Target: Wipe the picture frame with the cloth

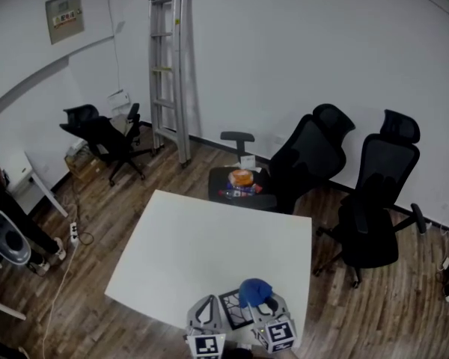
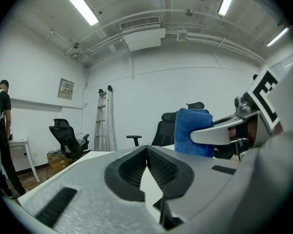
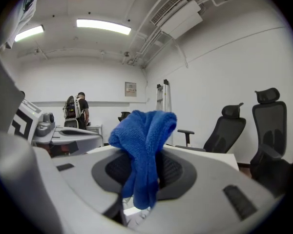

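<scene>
Cloth (image 3: 144,145) is ready, but no picture frame shows in any view. Find the frame first and keep the pinch firm, since the tail hangs loose. Both grippers sit at the 6 o'clock edge of the white table (image 1: 209,245), side by side, level, aimed at 12. Left gripper (image 2: 146,149): jaws pressed together, empty. Right gripper (image 3: 142,167): clamped on the bunched blue cloth, tuft up.

Bright, even light from ceiling tube lamps (image 2: 77,4), blown white; shadows faint; gripper views fisheye-bowed with black corners; cloth (image 3: 144,150) crisp close up, head view softer.
</scene>
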Motion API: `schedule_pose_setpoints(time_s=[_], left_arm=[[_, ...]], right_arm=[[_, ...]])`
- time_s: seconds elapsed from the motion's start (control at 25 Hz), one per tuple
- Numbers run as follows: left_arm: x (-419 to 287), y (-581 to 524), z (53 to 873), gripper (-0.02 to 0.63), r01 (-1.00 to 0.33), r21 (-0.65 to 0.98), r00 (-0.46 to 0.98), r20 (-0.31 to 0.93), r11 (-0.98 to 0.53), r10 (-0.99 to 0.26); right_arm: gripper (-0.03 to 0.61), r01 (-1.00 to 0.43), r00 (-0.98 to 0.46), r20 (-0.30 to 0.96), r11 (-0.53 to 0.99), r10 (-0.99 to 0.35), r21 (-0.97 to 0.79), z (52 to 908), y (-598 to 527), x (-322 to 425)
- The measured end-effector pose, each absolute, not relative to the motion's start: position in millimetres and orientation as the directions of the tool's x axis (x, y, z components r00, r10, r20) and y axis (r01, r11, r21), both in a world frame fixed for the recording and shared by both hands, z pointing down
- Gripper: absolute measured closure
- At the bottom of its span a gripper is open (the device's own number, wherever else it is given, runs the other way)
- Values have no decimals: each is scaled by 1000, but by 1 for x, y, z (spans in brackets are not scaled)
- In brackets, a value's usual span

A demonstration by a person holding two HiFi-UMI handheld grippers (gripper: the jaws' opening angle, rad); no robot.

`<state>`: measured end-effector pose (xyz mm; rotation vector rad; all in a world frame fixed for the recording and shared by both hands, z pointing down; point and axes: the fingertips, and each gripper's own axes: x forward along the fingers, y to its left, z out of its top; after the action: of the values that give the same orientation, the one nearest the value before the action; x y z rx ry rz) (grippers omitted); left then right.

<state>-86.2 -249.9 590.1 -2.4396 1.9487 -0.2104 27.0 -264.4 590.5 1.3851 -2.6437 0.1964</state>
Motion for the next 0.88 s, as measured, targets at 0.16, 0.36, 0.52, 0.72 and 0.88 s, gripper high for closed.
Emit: schedule_pose_setpoints(time_s=[0.16, 0.36, 0.52, 0.72, 0.88], left_arm=[[-89, -253, 578, 611, -971, -96, 212, 69, -218, -975], [-92, -256, 572, 611, -971, -104, 211, 52, -215, -976], [-94, -259, 570, 611, -973, -100, 205, 46, -209, -978], [-100, -259, 575, 611, -967, -140, 200, 114, -215, -973], [-100, -261, 579, 611, -966, -139, 201, 122, -217, -972]], right_arm=[[460, -809, -585, 142, 588, -799, -26, 577, -271, 13], [460, -793, -607, 140, 608, -783, -35, 568, -271, -1], [461, -784, -615, 129, 620, -778, 0, 573, -272, -1], [462, -790, -607, 159, 613, -779, -12, 575, -270, -1], [462, -793, -603, 158, 609, -782, -12, 577, -271, 3]])
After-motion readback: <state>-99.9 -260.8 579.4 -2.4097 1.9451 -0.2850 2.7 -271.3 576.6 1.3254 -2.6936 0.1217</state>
